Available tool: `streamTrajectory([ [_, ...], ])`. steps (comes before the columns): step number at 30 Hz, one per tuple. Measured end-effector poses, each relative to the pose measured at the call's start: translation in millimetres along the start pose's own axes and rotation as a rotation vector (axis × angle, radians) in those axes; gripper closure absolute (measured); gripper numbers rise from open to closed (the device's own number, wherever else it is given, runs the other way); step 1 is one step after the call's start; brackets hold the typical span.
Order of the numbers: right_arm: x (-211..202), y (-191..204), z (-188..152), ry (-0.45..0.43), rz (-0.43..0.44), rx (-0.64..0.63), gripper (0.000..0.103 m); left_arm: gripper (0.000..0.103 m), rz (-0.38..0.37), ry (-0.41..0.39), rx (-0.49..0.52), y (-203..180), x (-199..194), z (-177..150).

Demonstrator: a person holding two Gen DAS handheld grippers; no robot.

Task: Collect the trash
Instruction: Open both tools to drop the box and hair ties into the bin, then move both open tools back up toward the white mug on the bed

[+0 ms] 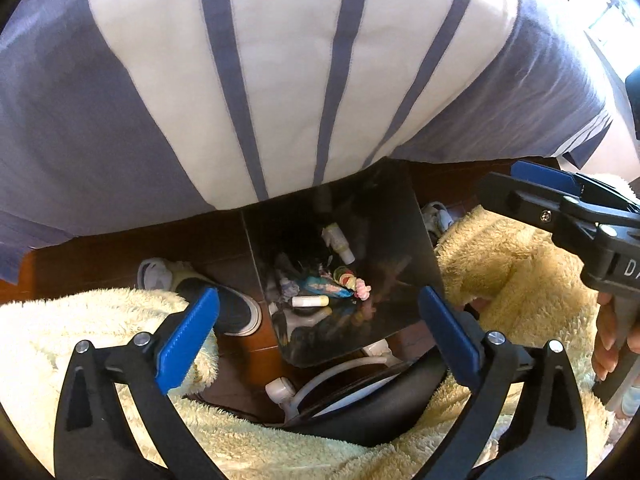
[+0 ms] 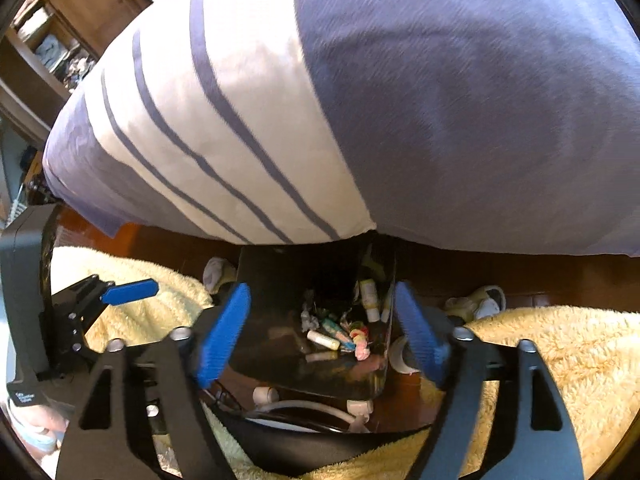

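A dark shiny bin stands on the wooden floor at the bed's edge. Inside lie a white tube, a small white bottle, a colourful wrapper and a pink scrap. My left gripper hangs open above the bin, nothing between its blue pads. My right gripper also stands open over the bin, with the tube, bottle and pink scrap lying below it. Each gripper shows at the other view's edge.
A bed with a blue and white striped cover overhangs the bin. Fluffy cream fabric lies on both sides. A slipper sits left of the bin, a white hose in front. A hand holds the right gripper's handle.
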State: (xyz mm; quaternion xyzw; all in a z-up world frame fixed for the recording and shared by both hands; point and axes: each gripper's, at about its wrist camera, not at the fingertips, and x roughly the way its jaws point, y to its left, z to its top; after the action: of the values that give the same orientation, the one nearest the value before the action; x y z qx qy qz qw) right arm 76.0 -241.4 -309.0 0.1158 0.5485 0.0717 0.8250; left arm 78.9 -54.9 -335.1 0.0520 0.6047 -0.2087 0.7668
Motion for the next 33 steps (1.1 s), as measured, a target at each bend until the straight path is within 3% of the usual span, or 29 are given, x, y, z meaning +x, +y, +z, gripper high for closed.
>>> streamTrajectory([
  [3,-5.4,-2.4,0.5,-0.012,0.012,0.014,0.014,0.008,-0.001,-0.019,-0.001,-1.5,-8.9,0.6],
  [17,-64.9,-1.2,12.0,-0.183,-0.036,-0.005,0.013,0.008,0.035,-0.221,-0.021,2.4,-86.3,18.5],
  [24,-95.9,-2.6,29.3,-0.299,-0.086,-0.033,0.013,0.008,0.074,-0.332,-0.040,13.3,-126.5,40.7],
  [33,-132.5,-6.5,67.7,-0.410,-0.130,-0.065,0.013,0.008,0.117,-0.416,-0.058,28.5,-161.7,79.0],
])
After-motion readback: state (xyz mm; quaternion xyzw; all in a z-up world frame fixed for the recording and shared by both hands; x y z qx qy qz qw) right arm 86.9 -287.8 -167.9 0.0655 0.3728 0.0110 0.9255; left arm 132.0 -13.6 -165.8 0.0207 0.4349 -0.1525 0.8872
